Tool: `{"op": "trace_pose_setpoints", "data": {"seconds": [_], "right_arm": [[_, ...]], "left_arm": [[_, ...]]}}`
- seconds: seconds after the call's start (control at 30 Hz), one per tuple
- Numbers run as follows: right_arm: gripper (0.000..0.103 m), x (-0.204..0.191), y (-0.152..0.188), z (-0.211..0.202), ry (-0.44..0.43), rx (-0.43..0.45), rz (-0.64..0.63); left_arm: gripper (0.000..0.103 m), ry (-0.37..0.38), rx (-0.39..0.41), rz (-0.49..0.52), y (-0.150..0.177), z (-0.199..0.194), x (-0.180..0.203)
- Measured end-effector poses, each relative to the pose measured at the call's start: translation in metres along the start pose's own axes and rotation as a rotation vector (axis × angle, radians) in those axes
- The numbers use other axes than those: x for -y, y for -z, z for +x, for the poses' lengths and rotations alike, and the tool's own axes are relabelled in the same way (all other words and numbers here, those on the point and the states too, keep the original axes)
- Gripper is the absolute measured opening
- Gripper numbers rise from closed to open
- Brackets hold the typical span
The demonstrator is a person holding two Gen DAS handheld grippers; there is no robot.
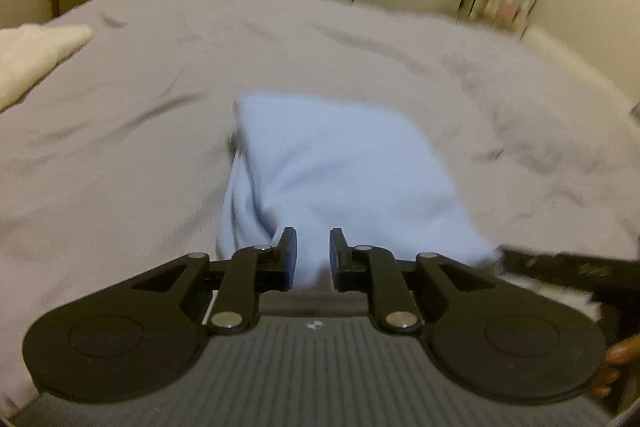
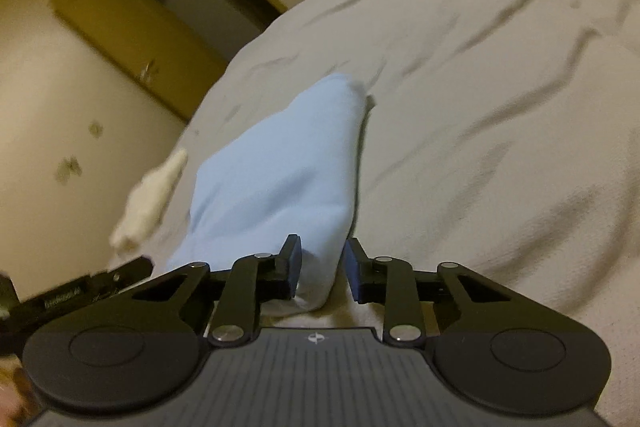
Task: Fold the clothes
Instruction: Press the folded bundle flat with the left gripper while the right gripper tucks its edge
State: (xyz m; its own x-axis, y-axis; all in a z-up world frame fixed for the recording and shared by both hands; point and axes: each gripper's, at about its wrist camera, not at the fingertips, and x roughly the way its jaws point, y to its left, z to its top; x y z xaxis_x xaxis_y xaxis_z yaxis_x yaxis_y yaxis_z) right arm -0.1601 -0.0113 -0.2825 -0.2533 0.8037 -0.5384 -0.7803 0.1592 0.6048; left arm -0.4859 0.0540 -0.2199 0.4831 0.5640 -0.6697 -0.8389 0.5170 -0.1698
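Light-blue garment (image 1: 340, 171) on bed (image 1: 120, 147), near edge bunched between both grippers. Left gripper (image 1: 312, 255) and right gripper (image 2: 322, 269): fingers apart around cloth, clamping uncertain. Close both evenly, lift together, keep edge taut.

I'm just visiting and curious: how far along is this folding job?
Mostly done, it seems: the blue garment already lies as a compact packet on the bed. The left gripper and right gripper each straddle a near corner. A white cloth still waits.
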Motion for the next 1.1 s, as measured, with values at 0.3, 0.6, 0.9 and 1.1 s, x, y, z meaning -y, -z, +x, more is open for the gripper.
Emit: {"op": "trace_pose_setpoints", "data": {"seconds": [0.3,0.6,0.9,1.1], "right_arm": [[0.028,-0.058,0.027,0.009,0.207,0.003,-0.466],[0.029,-0.051,0.013,-0.012,0.128,0.073,-0.321],[0.029,-0.049,0.017,0.002,0.103,0.022,-0.315],[0.029,-0.062,0.036,0.021,0.162,-0.008,-0.431]], "left_arm": [[0.010,-0.112,-0.039,-0.042,0.001,0.016,-0.009],[0.011,-0.145,-0.033,-0.033,-0.009,-0.015,0.016],[0.011,-0.153,-0.098,-0.014,-0.005,0.004,0.028],[0.011,-0.159,-0.115,-0.011,0.001,0.016,0.020]]}}
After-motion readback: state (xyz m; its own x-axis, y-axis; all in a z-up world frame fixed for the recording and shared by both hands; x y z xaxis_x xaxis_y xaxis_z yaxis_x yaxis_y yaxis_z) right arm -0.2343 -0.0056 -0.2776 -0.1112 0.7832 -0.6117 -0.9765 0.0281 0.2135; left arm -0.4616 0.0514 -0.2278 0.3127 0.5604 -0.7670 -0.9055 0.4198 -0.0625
